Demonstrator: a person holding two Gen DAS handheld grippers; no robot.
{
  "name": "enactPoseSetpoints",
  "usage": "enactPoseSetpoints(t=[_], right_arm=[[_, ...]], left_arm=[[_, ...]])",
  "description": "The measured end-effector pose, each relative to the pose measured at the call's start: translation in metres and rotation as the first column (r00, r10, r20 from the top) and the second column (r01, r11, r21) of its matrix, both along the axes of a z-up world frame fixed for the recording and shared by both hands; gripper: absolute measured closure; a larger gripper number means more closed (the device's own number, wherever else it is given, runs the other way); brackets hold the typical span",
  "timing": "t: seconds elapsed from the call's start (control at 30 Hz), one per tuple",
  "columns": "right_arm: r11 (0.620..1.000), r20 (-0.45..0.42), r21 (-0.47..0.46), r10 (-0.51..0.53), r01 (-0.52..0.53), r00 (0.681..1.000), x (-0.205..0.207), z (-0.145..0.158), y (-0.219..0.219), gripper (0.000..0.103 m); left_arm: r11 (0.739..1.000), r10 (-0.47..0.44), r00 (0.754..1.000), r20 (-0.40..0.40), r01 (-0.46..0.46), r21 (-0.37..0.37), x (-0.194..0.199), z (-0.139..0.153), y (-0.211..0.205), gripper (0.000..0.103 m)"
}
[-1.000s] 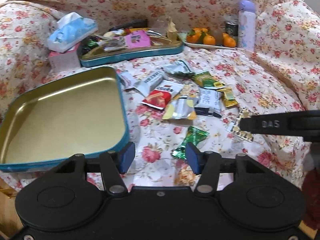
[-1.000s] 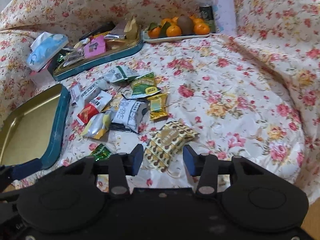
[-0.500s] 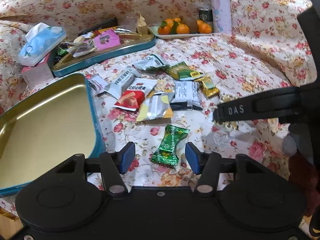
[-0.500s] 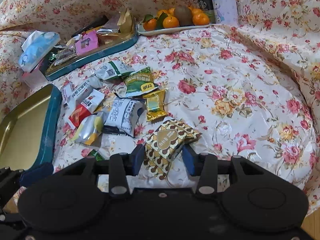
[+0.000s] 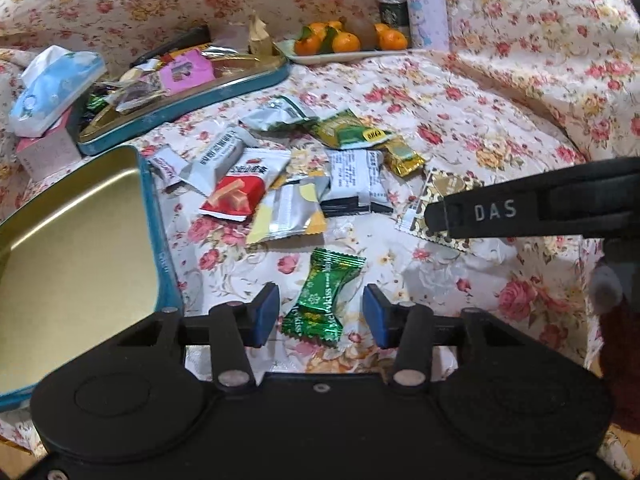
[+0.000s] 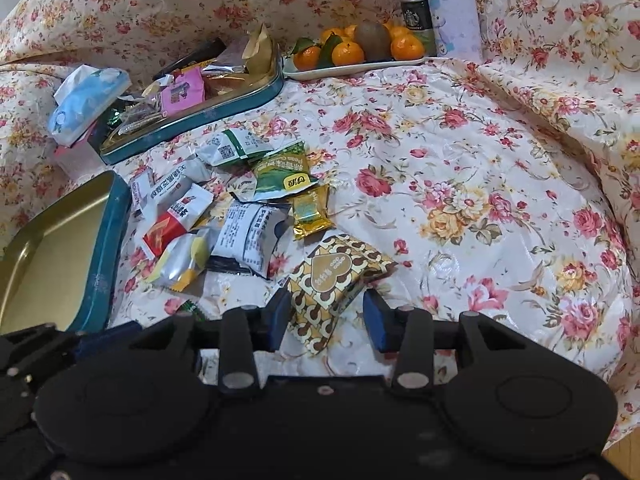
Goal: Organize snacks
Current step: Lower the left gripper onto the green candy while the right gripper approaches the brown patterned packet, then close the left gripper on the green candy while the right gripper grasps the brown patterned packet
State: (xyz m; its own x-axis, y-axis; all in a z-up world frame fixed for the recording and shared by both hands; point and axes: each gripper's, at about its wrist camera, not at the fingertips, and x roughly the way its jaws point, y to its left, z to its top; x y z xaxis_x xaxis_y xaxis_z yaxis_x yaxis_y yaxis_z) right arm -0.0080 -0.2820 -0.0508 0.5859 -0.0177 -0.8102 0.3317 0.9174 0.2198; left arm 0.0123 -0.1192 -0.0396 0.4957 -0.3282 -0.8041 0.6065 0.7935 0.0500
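Several snack packets lie in a loose pile (image 5: 304, 176) on the flowered cloth. A green foil candy (image 5: 322, 296) lies between the open blue pads of my left gripper (image 5: 320, 316), not pinched. A gold and brown patterned packet (image 6: 336, 280) lies between the open pads of my right gripper (image 6: 326, 320), not pinched; it also shows in the left wrist view (image 5: 438, 196). An empty teal tin with a gold inside (image 5: 80, 248) stands at the left and shows in the right wrist view too (image 6: 92, 256). One right finger (image 5: 520, 212) crosses the left wrist view.
A second teal tin (image 5: 208, 92) full of snacks stands at the back, next to a tissue pack (image 5: 56, 84). A plate of mandarins (image 6: 352, 54), a can and a lilac bottle (image 6: 452, 8) stand at the back right. The cloth rises in folds at the right.
Both grippers have moved forward and down. The green candy now lies between the left pads and the patterned packet between the right pads. Both stay open.
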Motion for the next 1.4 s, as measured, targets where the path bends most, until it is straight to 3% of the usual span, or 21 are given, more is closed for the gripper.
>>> enactPoseSetpoints(t=[0.17,0.27,0.33,0.47,0.67,0.97,1.2,1.4], right_arm=[[1.000,0.008,0.009,-0.017,0.017,1.000,-0.004,0.002,0.000,0.059],[0.999,0.016,0.021,-0.043,0.042,0.999,-0.006,0.001,-0.002,0.059],[0.997,0.023,0.037,-0.065,0.064,0.998,-0.008,0.001,-0.003,0.058],[0.989,0.042,0.081,-0.128,0.124,0.991,-0.010,0.004,-0.006,0.045],[0.977,0.019,0.118,-0.179,0.175,0.984,0.001,0.001,-0.005,0.044],[0.987,-0.018,0.008,-0.160,0.160,0.987,0.019,-0.006,0.007,0.044],[0.990,-0.019,-0.031,-0.138,0.138,0.990,0.014,-0.005,0.007,0.062],[0.992,0.008,-0.006,-0.127,0.127,0.992,0.000,-0.004,0.003,0.065]], left_arm=[[1.000,-0.002,1.000,-0.025,0.001,-0.020,0.003,-0.002,-0.003,0.054],[0.999,0.011,0.999,-0.050,-0.014,-0.045,0.006,-0.002,-0.002,0.065],[0.998,0.032,0.998,-0.054,-0.035,-0.052,0.007,-0.001,-0.002,0.065],[0.997,0.055,0.997,-0.045,-0.057,-0.050,0.004,-0.002,0.000,0.065],[0.995,0.075,0.995,-0.061,-0.079,-0.069,0.008,-0.003,0.003,0.064],[0.989,0.102,0.993,-0.066,-0.108,-0.097,0.011,-0.005,0.006,0.061],[0.984,0.125,0.990,-0.063,-0.132,-0.118,0.011,-0.004,0.010,0.060],[0.989,0.107,0.993,-0.051,-0.111,-0.100,0.014,-0.004,0.005,0.059]])
